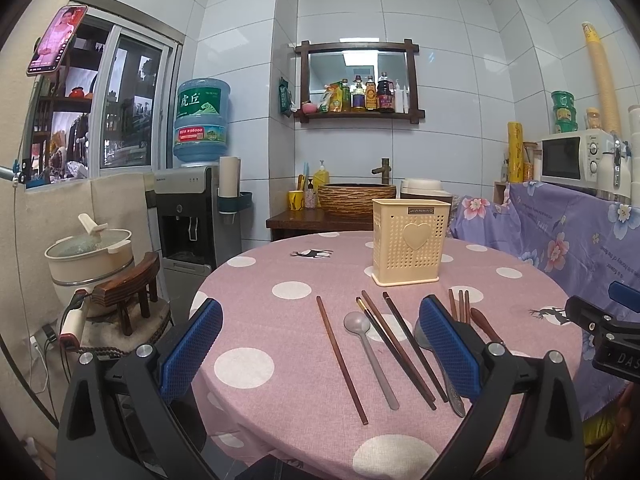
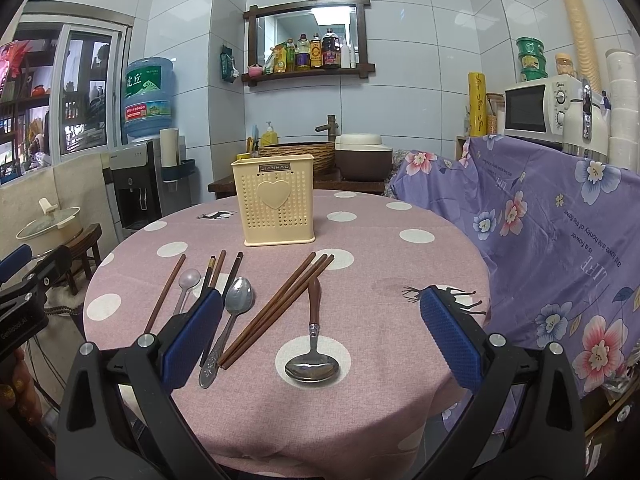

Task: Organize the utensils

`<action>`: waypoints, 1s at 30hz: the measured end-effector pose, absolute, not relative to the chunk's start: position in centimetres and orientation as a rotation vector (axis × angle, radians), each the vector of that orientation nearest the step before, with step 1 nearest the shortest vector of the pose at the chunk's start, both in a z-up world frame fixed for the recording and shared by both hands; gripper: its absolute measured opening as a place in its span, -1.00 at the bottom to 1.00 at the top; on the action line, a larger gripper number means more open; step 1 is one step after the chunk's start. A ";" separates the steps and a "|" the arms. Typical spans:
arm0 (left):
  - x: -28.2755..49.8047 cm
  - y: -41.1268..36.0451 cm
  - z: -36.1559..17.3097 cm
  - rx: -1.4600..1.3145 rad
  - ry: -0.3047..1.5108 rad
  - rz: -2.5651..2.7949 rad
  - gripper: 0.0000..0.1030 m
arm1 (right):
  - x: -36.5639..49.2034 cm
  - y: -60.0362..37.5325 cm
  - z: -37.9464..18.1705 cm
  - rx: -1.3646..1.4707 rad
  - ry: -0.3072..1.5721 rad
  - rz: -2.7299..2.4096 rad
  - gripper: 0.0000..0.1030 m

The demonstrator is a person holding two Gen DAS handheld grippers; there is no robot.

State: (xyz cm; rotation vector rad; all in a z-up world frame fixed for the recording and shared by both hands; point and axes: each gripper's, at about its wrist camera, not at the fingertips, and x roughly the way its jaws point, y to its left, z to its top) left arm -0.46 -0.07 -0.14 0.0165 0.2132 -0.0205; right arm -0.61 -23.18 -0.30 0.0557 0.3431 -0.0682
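A cream perforated utensil holder [image 1: 410, 242] [image 2: 273, 200] stands upright at the back of the round pink table [image 1: 280, 344] [image 2: 380, 248]. Loose utensils lie in front of it: brown chopsticks [image 1: 341, 358] [image 2: 280, 307], a pale plastic spoon [image 1: 370, 354] [image 2: 187, 282], a steel spoon [image 2: 231, 320] and a wood-handled steel spoon [image 2: 313, 340]. My left gripper [image 1: 320, 344] is open and empty above the chopsticks and plastic spoon. My right gripper [image 2: 322, 336] is open and empty above the wood-handled spoon.
A purple flowered cloth [image 2: 552, 240] covers furniture right of the table, with a microwave [image 2: 540, 106] on it. A water dispenser [image 1: 192, 208], a pot [image 1: 90, 248] and a small wooden stool [image 1: 128, 288] stand to the left. A basin counter [image 1: 352, 204] is behind.
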 end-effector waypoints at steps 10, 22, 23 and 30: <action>-0.5 -0.1 -0.1 0.017 0.212 -0.021 0.90 | -0.6 -23.2 -0.3 0.055 0.345 -0.068 0.90; -0.5 -0.1 -0.1 0.017 0.213 -0.020 0.90 | -0.6 -23.1 -0.3 0.054 0.344 -0.068 0.90; -0.4 -0.1 -0.1 0.017 0.213 -0.021 0.90 | -0.6 -23.1 -0.3 0.054 0.345 -0.068 0.90; -0.4 -0.1 -0.1 0.016 0.216 -0.020 0.90 | -0.5 -23.1 -0.4 0.053 0.348 -0.068 0.90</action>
